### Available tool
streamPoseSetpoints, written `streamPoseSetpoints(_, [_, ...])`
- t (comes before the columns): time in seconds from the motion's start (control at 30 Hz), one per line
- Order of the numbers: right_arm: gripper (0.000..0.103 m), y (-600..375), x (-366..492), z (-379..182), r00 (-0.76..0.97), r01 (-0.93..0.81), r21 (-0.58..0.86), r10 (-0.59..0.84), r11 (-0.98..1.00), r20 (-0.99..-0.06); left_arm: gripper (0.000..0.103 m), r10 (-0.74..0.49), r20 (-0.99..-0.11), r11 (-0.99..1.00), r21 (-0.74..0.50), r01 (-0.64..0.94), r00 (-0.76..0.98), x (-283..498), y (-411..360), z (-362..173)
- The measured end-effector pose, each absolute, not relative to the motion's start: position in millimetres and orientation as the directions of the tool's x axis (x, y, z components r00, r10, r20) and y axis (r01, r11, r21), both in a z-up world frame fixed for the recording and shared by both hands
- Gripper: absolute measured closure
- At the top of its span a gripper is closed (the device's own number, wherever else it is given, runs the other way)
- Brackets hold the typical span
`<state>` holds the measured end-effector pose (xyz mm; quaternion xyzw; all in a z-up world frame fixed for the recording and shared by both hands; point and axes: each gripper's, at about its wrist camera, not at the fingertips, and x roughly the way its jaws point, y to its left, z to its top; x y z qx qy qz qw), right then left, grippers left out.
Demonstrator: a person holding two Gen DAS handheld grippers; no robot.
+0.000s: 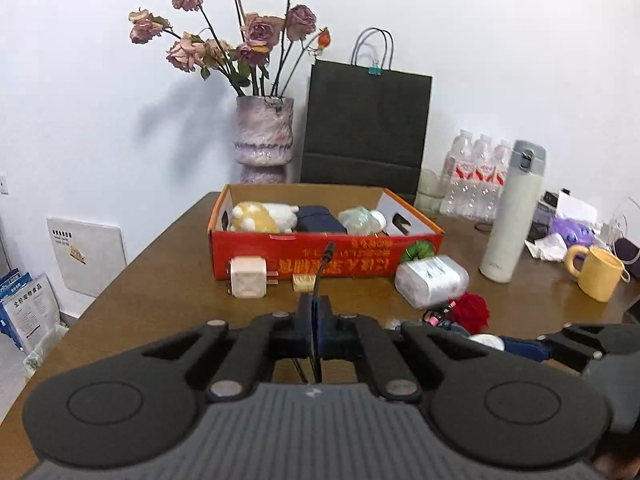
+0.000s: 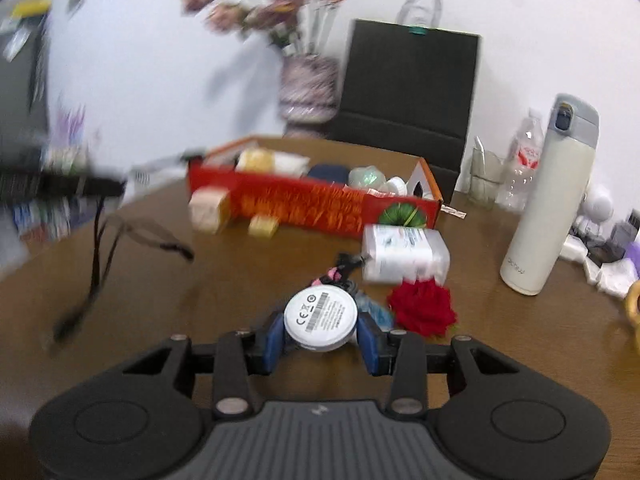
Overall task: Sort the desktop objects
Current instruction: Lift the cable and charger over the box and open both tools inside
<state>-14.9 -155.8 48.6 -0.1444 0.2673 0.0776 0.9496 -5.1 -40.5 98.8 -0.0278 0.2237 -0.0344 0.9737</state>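
My left gripper [image 1: 316, 308] is shut on a thin black cable [image 1: 323, 264], whose plug end sticks up above the fingers, in front of the red cardboard box [image 1: 256, 246]. In the right wrist view the same cable [image 2: 96, 264] hangs in loops from the blurred left gripper [image 2: 100, 186]. My right gripper [image 2: 322, 338] is shut on a white round disc [image 2: 320, 314] with a printed label, held above the brown table [image 2: 200, 300]. The box holds a yellow and white plush toy [image 1: 262, 218], a dark blue pouch [image 1: 320, 220] and a pale green wrapped item [image 1: 360, 220].
In front of the box lie a white plug adapter [image 1: 248, 278], a small beige piece [image 1: 303, 282], a plastic-wrapped pack [image 1: 432, 280], a green bundle [image 1: 418, 250] and a red rose head [image 1: 472, 312]. A thermos [image 1: 512, 216], yellow mug [image 1: 598, 274], water bottles [image 1: 476, 176], vase [image 1: 264, 140] and black bag [image 1: 364, 128] stand behind.
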Motion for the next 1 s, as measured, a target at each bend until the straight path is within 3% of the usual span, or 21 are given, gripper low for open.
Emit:
streamPoseSetpoints(0.07, [0.065, -145.6, -35.4, 33.7, 0.862, -0.217, -0.367, 0.001, 0.905, -0.507, 0.100, -0.081, -0.449, 0.996, -0.069, 0.056, 0.890, -14.5, -44.4, 94.8])
streamPoseSetpoints(0.1, [0.065, -148.6, -41.0, 31.0, 0.845, -0.250, -0.324, 0.042, 0.912, -0.533, 0.100, -0.082, -0.458, 0.996, -0.066, 0.058, 0.885, -17.8, -47.3, 92.5])
streamPoseSetpoints(0.2, [0.065, -184.0, -51.2, 32.2, 0.722, -0.337, 0.145, 0.355, 0.930, -0.594, 0.100, -0.082, -0.469, 0.996, -0.058, 0.063, 0.879, -28.7, -52.9, 86.7])
streamPoseSetpoints(0.33, [0.065, -174.8, -72.9, 29.6, 0.779, -0.291, -0.045, 0.209, 0.956, -0.591, 0.100, -0.083, -0.460, 0.996, -0.055, 0.066, 0.884, -45.3, -57.0, 89.4])
streamPoseSetpoints(0.73, [0.064, -185.6, -118.1, 71.2, 0.865, -0.268, -0.039, 0.222, 0.963, -0.451, 0.100, -0.089, -0.309, 0.996, -0.036, 0.082, 0.947, -108.4, -62.1, 136.8])
streamPoseSetpoints(1.0, [0.064, -185.9, -114.1, 102.7, 0.893, -0.296, -0.052, 0.257, 0.954, -0.369, 0.100, -0.082, -0.278, 0.997, -0.023, 0.079, 0.957, -92.8, -62.5, 149.8])
